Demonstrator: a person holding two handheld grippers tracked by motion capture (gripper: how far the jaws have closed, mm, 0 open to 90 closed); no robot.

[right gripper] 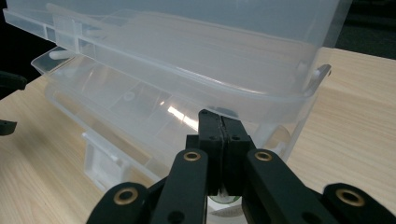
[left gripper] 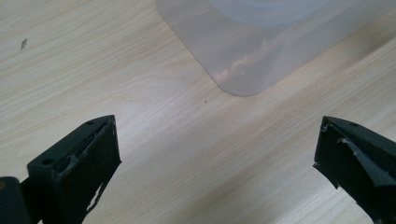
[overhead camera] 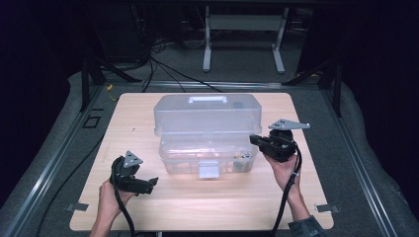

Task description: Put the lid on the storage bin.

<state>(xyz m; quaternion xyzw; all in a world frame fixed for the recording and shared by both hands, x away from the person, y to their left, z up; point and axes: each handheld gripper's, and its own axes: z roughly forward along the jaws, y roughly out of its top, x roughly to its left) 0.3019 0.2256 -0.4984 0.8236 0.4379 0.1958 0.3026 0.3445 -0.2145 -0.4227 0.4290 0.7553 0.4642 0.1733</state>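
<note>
A clear plastic storage box (overhead camera: 207, 153) stands in the middle of the wooden table (overhead camera: 148, 212). Its lid (overhead camera: 207, 111), with a handle on top, is lifted off the base at the front. My right gripper (overhead camera: 254, 139) is at the box's right end, shut with nothing between its jaws. In the right gripper view its tips (right gripper: 219, 119) sit just under the lid's rim (right gripper: 261, 93), above the base (right gripper: 130, 112); I cannot tell if they touch. My left gripper (overhead camera: 150, 183) is held low near the table's front left, open and empty (left gripper: 217, 140), pointing at the box's corner (left gripper: 252, 51).
A white latch (overhead camera: 208, 169) hangs on the front of the base. Small items (overhead camera: 240, 155) lie inside the base at its right. Grey carpet and metal rails surround the table, and a white table frame (overhead camera: 244, 29) stands behind.
</note>
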